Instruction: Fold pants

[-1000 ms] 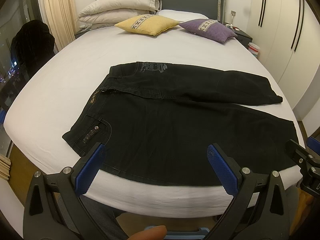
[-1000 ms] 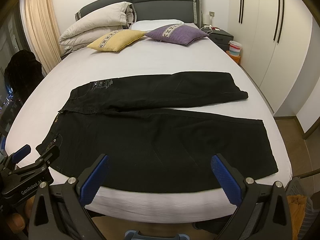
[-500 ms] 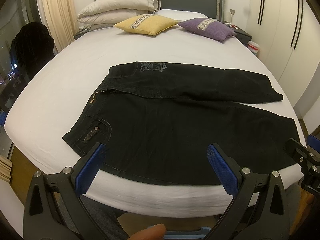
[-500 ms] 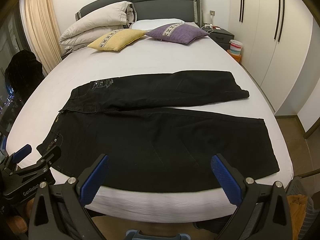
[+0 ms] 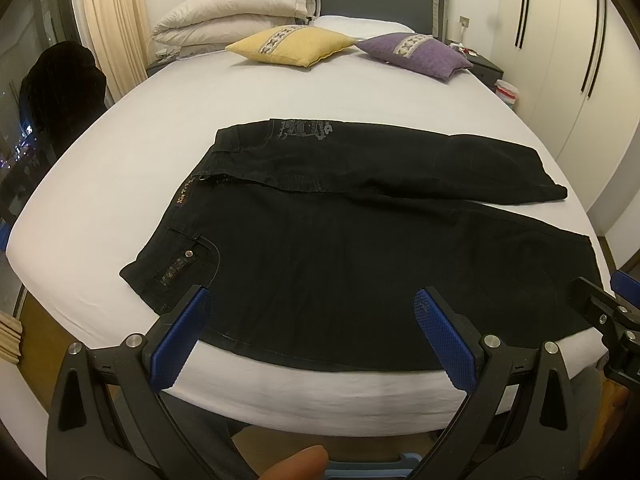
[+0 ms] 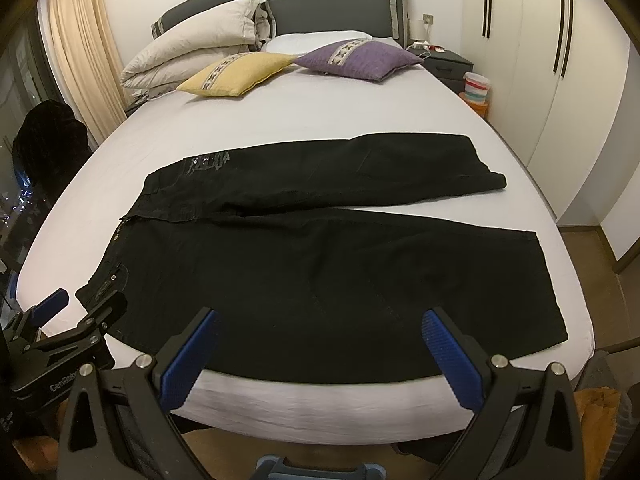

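Note:
Black pants (image 5: pixel 360 248) lie flat on the white bed (image 5: pixel 120 168), waist to the left, both legs stretched to the right; they also show in the right wrist view (image 6: pixel 320 272). My left gripper (image 5: pixel 310 316) is open and empty, above the near edge of the bed by the waist and near leg. My right gripper (image 6: pixel 320 336) is open and empty, above the near leg's front edge. The right gripper's tip (image 5: pixel 608 304) shows at the right of the left wrist view. The left gripper (image 6: pixel 76 316) shows at the left of the right wrist view.
A yellow cushion (image 5: pixel 292 44), a purple cushion (image 5: pixel 416 54) and a folded beige duvet (image 5: pixel 232 20) lie at the head of the bed. A dark garment (image 5: pixel 60 88) hangs at the left. White wardrobes (image 6: pixel 560 80) and a nightstand (image 6: pixel 444 64) stand at the right.
Both grippers have drifted very slightly; the pants have not moved and both grippers stay open.

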### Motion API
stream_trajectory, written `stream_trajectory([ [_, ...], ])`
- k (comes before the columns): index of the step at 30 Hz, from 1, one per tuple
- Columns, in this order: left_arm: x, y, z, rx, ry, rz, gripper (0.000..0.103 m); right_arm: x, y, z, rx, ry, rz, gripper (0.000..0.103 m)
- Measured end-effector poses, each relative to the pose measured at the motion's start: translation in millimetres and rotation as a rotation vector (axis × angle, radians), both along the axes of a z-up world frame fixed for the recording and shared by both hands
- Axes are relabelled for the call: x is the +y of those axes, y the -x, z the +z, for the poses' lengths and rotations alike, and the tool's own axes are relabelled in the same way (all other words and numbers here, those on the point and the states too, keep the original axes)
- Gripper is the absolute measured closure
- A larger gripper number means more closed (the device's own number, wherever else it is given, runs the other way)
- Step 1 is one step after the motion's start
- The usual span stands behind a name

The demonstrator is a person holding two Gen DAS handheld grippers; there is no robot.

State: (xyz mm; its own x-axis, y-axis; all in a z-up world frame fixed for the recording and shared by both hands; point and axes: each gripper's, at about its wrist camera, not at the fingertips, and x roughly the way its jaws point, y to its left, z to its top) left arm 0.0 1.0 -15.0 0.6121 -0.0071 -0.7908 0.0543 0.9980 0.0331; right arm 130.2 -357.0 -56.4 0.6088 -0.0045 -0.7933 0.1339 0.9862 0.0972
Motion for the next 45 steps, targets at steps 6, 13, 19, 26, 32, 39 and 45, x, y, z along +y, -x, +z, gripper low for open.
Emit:
stream_trajectory([
  [6, 2.3, -5.4, -7.0, 0.001, 0.005, -0.022, 0.0, -0.7, -5.6, -3.8, 0.012, -0.012, 0.023, 0.0],
  [13, 29.2, -53.8, -20.8, 0.025, 0.124, -0.164, 0.0, -23.5, -30.0, -0.6, -0.02, -0.069, 0.166, 0.0],
  [19, 52.7, -158.6, -14.0, 0.042, -0.012, -0.307, 0.0, -57.9, -81.4, 11.7, -0.068, -0.091, 0.388, 0.0],
  [26, 72.7, -333.0, -29.3, 0.159, -0.085, -0.45, 0.0, -84.3, -147.7, 10.6, -0.061, -0.104, 0.584, 0.006],
  [32, 65.5, -414.4, -68.5, 0.228, -0.143, -0.529, 0.0, -100.8, -193.6, -17.7, -0.01, -0.111, 0.661, 0.015],
  [39, 58.1, -465.6, -123.1, 0.343, -0.198, -0.601, 0.036, -109.2, -233.7, -48.5, 0.036, -0.128, 0.691, 0.018],
  [45, 61.4, -484.8, -145.6, 0.398, -0.139, -0.614, 0.052, -105.0, -258.5, -60.6, 0.041, -0.118, 0.733, 0.021],
])
